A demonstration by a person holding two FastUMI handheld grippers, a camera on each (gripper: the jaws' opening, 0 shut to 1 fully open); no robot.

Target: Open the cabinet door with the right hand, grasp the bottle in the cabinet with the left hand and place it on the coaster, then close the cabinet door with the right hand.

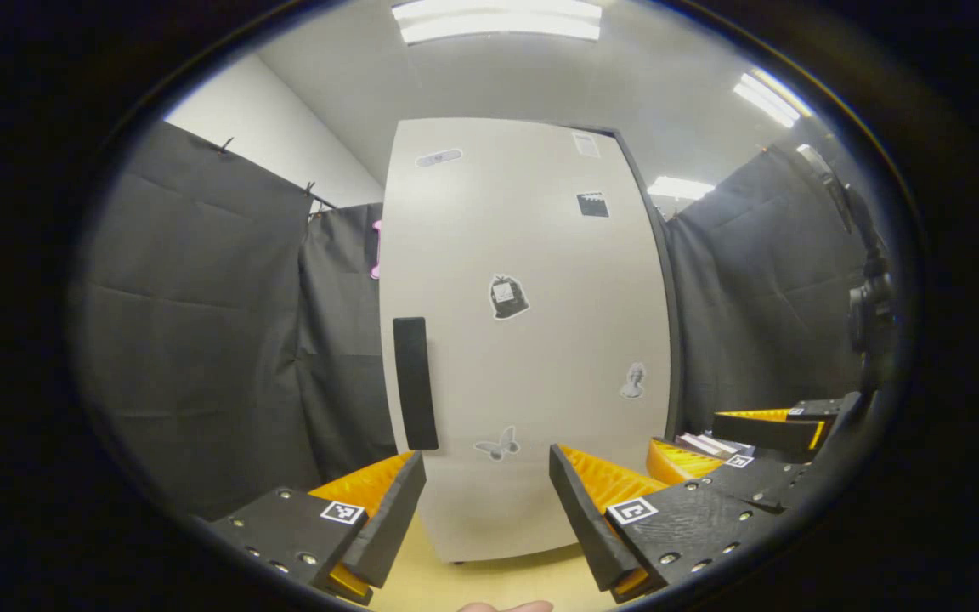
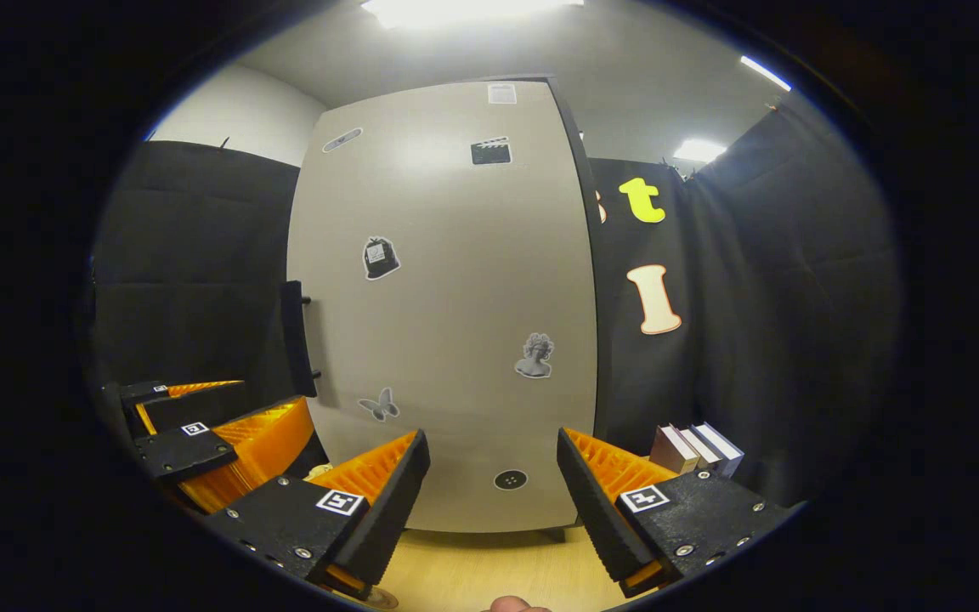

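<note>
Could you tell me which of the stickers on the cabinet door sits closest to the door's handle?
The butterfly sticker, low on the cabinet door; it sits just beside the lower end of the handle.

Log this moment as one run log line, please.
stage: before opening | cabinet door: closed | handle: untouched | right gripper: open, facing door | left gripper: open, empty | books: right of cabinet

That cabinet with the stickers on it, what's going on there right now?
A person holds two grippers in front of the closed cabinet door. The right gripper is open and empty, facing the door, with the door's handle off to its left and untouched. The left gripper is open and empty too, beside it. The door hides whatever is inside, so nothing has begun. Some books lie to the right of the cabinet.
</note>
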